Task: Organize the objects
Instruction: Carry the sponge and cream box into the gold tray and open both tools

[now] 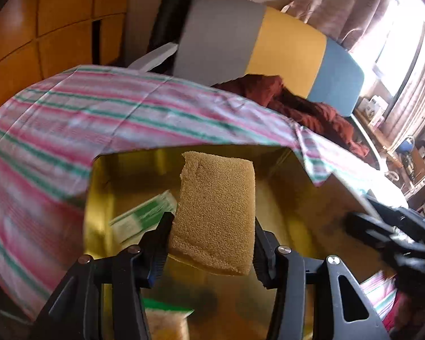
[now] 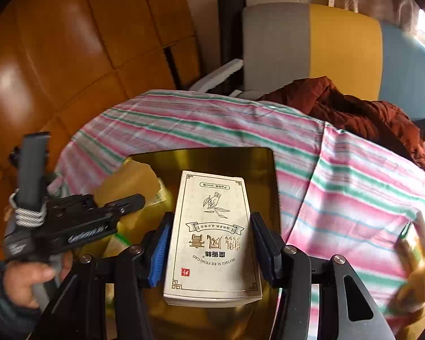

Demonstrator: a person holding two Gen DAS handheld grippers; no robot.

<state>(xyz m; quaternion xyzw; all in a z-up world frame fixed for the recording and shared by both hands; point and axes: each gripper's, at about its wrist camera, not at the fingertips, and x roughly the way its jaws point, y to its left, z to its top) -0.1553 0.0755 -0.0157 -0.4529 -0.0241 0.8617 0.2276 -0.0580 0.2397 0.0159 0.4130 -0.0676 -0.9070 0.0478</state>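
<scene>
Packing is the step in hand: my left hand-held gripper (image 1: pixel 212 232) pinches a sponge (image 1: pixel 215 212) over the gold tray (image 1: pixel 96 198), my right hand-held gripper (image 2: pixel 209 243) clamps a cream box (image 2: pixel 212 238) above it, and next each must lower and release.

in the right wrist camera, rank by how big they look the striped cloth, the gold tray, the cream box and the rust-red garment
1. striped cloth, widest by far.
2. gold tray, though much of it is covered.
3 and 4. cream box and rust-red garment look about alike; the box sits right at the lens between the right gripper fingers, so I won't rank them.
</scene>
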